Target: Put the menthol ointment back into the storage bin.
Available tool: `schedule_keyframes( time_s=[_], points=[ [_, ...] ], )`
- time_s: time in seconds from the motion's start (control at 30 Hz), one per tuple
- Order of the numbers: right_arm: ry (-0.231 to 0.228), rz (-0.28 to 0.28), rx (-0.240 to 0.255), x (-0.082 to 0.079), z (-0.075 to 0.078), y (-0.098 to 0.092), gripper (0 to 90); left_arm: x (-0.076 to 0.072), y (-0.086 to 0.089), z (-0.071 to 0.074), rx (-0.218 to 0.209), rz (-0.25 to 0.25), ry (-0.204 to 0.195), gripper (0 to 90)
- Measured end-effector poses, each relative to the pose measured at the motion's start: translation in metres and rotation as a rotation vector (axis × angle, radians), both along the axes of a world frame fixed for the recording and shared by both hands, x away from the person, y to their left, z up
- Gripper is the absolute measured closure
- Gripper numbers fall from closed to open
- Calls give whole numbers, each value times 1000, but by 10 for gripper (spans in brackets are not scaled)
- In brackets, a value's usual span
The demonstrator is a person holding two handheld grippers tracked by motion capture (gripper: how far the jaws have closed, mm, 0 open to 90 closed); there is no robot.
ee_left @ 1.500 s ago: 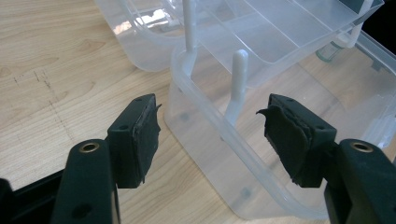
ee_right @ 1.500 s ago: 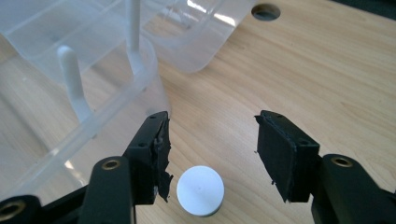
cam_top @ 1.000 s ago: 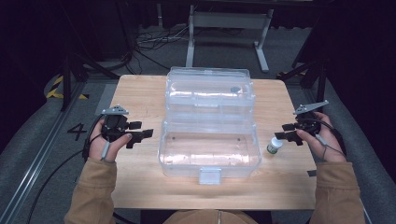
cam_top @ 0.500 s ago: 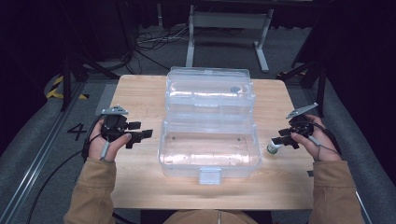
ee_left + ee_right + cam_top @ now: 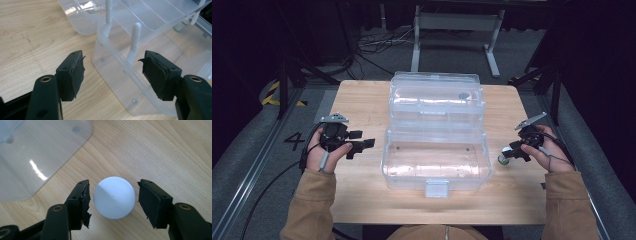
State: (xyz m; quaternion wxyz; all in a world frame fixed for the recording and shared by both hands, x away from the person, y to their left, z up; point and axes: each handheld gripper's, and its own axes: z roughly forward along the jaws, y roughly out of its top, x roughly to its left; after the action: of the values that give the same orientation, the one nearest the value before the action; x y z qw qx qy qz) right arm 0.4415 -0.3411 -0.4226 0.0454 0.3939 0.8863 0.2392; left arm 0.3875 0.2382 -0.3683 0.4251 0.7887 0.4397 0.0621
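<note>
Your right claw [image 5: 112, 200] is spread open around a small bottle's white cap [image 5: 114, 197], pads just clear of it. Your left claw [image 5: 112, 72] gapes open at the near corner of the clear plastic box [image 5: 437, 150] on the table [image 5: 362, 100]. The bottle [image 5: 503, 158] stands right of the box.

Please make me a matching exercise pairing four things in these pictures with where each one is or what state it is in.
Things:
1. right gripper
2. left gripper
3. white-capped bottle
4. clear plastic box

Places or states:
a. standing on the wooden table to the right of the box
b. lid open, mid-table
c. jaws open, beside the box's left wall
d. jaws open on either side of the white cap, not touching it

Pairs: 1-d, 2-c, 3-a, 4-b
</note>
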Motion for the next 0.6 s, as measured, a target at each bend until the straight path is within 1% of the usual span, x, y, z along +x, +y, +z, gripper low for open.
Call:
schedule_keyframes(
  time_s=[0.13,0.2,0.47,0.6],
  points=[
    [-4,1,-23,1,-4,1,444,0,0,0,-4,4,3,341],
    [-2,11,-31,1,-5,2,449,0,0,0,-5,3,4,341],
    [11,21,-53,2,-8,4,455,0,0,-1,-1,2,4,341],
    [17,30,-64,1,-9,5,478,0,0,-1,0,2,6,341]
  ],
)
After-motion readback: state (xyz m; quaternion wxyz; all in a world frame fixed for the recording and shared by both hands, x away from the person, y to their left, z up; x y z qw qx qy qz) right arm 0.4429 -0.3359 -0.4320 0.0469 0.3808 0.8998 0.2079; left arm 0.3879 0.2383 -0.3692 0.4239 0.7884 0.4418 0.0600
